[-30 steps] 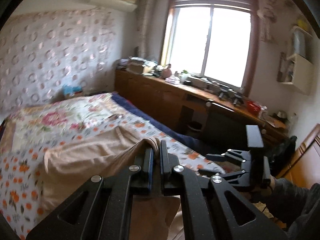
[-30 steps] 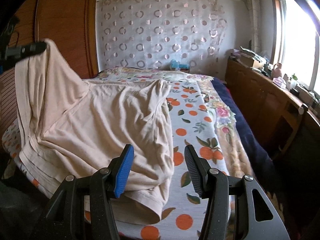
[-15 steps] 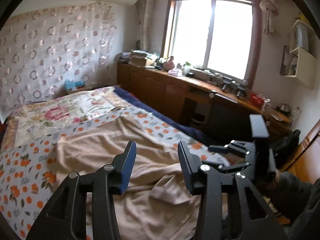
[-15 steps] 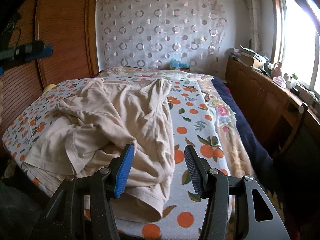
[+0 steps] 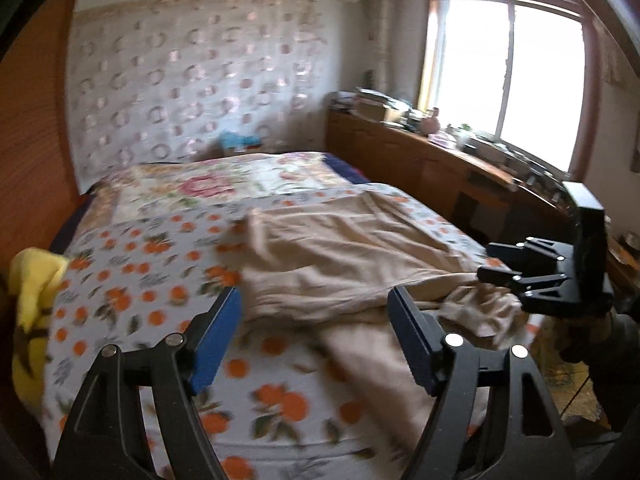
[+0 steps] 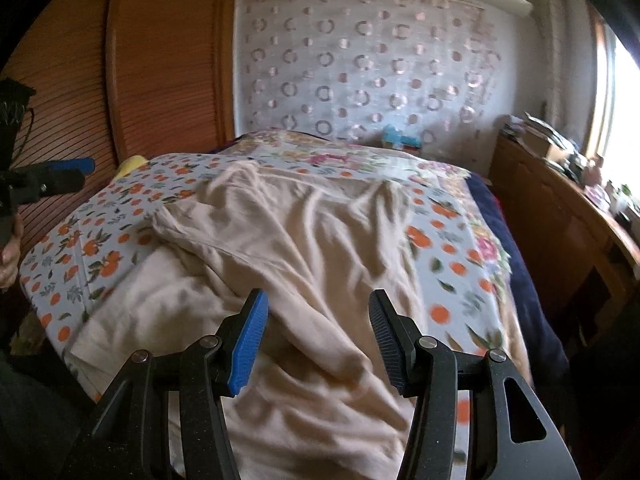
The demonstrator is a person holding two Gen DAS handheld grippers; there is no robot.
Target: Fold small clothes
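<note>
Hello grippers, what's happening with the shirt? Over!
Left gripper just opened, empty. Right gripper open, empty. Shirt rumpled on bed, unfolded. Nothing in the way.

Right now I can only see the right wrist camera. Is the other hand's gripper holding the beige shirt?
Observer: No. The left gripper is open. Its fingers have just been spreading and nothing is between them.
Operator: What's under it?
Observer: Mostly the orange-print sheet. The rumpled beige shirt has an edge running toward the right finger.
Operator: Anything else over on that side?
Observer: A yellow cloth thing with dark markings, at the edge of the sheet. I can't tell what it is.
</note>
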